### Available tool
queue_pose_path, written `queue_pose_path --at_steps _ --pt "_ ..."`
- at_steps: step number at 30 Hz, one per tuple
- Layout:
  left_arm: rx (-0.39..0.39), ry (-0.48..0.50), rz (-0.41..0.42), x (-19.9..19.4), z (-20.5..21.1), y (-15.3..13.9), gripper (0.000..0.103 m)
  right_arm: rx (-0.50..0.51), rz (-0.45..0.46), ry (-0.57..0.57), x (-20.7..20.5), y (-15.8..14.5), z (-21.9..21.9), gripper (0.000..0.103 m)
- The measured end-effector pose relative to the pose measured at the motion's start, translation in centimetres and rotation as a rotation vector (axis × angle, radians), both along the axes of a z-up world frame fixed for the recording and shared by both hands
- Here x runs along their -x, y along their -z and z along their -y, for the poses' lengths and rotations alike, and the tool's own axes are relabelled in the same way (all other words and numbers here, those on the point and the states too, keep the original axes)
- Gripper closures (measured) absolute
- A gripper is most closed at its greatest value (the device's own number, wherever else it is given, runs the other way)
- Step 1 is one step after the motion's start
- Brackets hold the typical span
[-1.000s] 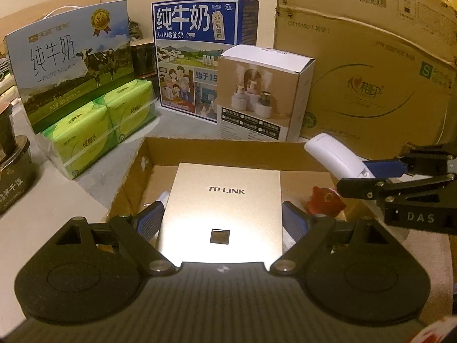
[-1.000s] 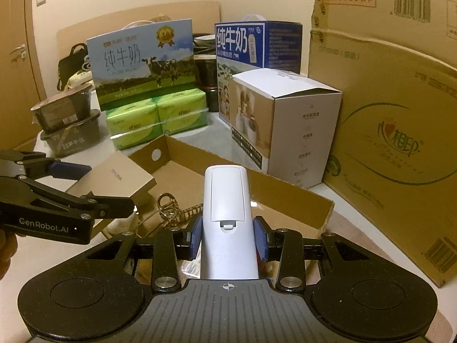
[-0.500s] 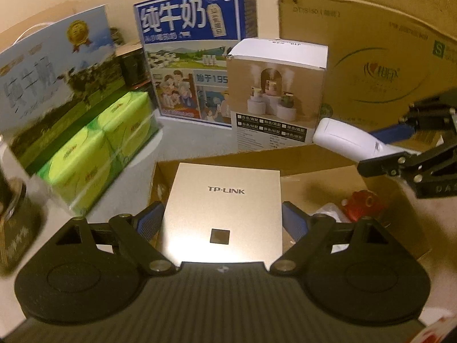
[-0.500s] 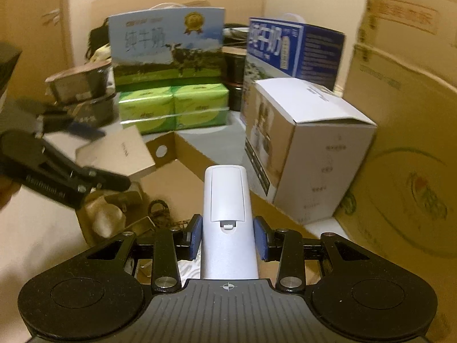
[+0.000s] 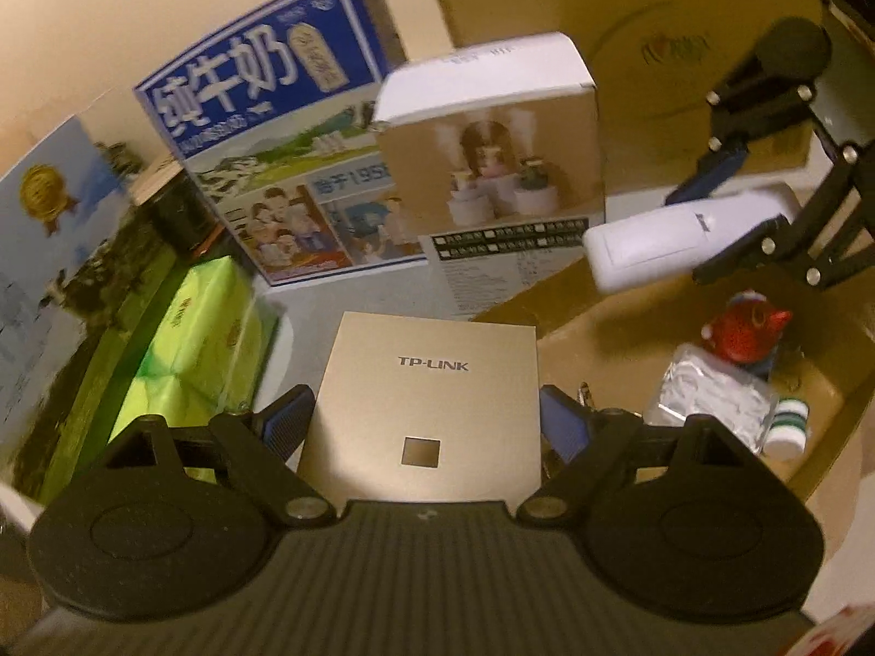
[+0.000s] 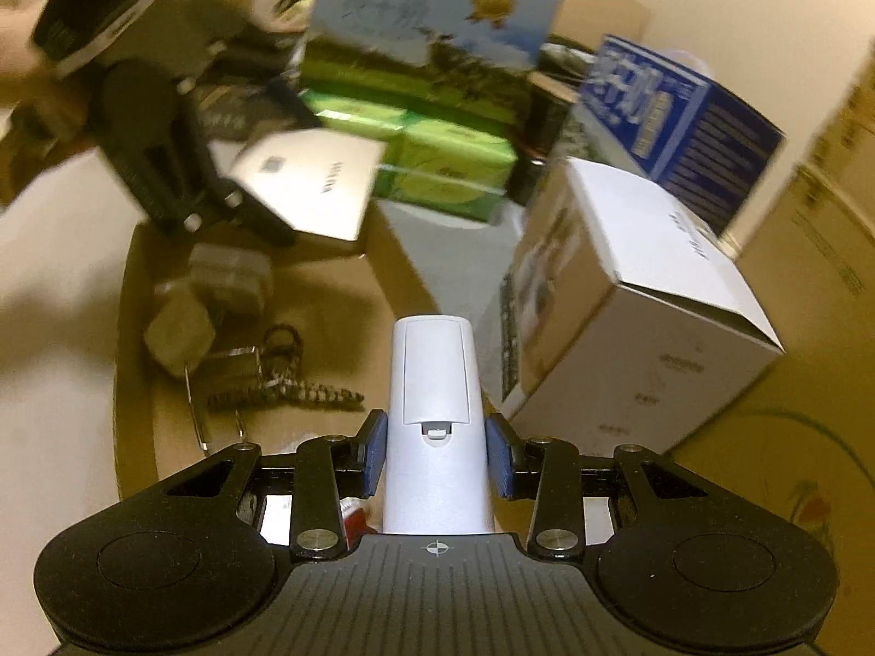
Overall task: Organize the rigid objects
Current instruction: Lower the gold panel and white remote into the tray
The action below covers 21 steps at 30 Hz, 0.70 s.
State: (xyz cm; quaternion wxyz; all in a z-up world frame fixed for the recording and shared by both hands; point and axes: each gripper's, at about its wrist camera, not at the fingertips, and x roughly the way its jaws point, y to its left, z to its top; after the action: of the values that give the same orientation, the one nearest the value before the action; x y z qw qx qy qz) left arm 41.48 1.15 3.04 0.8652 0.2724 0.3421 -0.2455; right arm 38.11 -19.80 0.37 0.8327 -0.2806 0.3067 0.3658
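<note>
My left gripper (image 5: 427, 426) is shut on a flat gold TP-LINK box (image 5: 426, 404) and holds it in the air above the near left corner of a shallow cardboard tray (image 5: 552, 339). The box also shows in the right wrist view (image 6: 311, 186). My right gripper (image 6: 436, 451) is shut on a white remote-like device (image 6: 435, 404), held above the tray (image 6: 350, 300). The same device shows at the right of the left wrist view (image 5: 672, 243).
In the tray lie a red toy (image 5: 746, 325), a clear packet (image 5: 711, 402), a small white bottle (image 5: 787, 426), a wire whisk-like thing (image 6: 284, 382) and a grey block (image 6: 180, 333). Behind stand a white carton (image 5: 492, 164), blue milk box (image 5: 273, 126), green tissue packs (image 5: 202, 339) and a large cardboard box (image 5: 629, 16).
Both grippers have risen and tilted down, so the tray's contents show from above. The gold box and white device stay gripped.
</note>
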Motion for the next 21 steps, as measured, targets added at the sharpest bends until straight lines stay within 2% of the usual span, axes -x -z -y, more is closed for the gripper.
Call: queue_pose_path --at_steps 8,14,16,21 --pt "-0.042 0.042 -0.043 -1.3 0.3 2.0 0.017 0.059 0.007 -0.053 -1.1 1.0 -1.2 0.064" --pt "-0.021 0.022 -0.052 -1.9 0.1 2.9 0.016 0.068 0.006 -0.056 -1.8 1.4 -1.8 0.064" --pt "-0.015 -0.004 -0.072 -2.1 0.1 3.2 0.016 0.072 0.003 -0.054 -1.9 1.5 -1.9 0.064" --pt "0.016 -0.049 -0.065 -2.0 -0.4 3.3 0.016 0.065 -0.007 -0.047 -1.9 1.6 -2.0 0.064"
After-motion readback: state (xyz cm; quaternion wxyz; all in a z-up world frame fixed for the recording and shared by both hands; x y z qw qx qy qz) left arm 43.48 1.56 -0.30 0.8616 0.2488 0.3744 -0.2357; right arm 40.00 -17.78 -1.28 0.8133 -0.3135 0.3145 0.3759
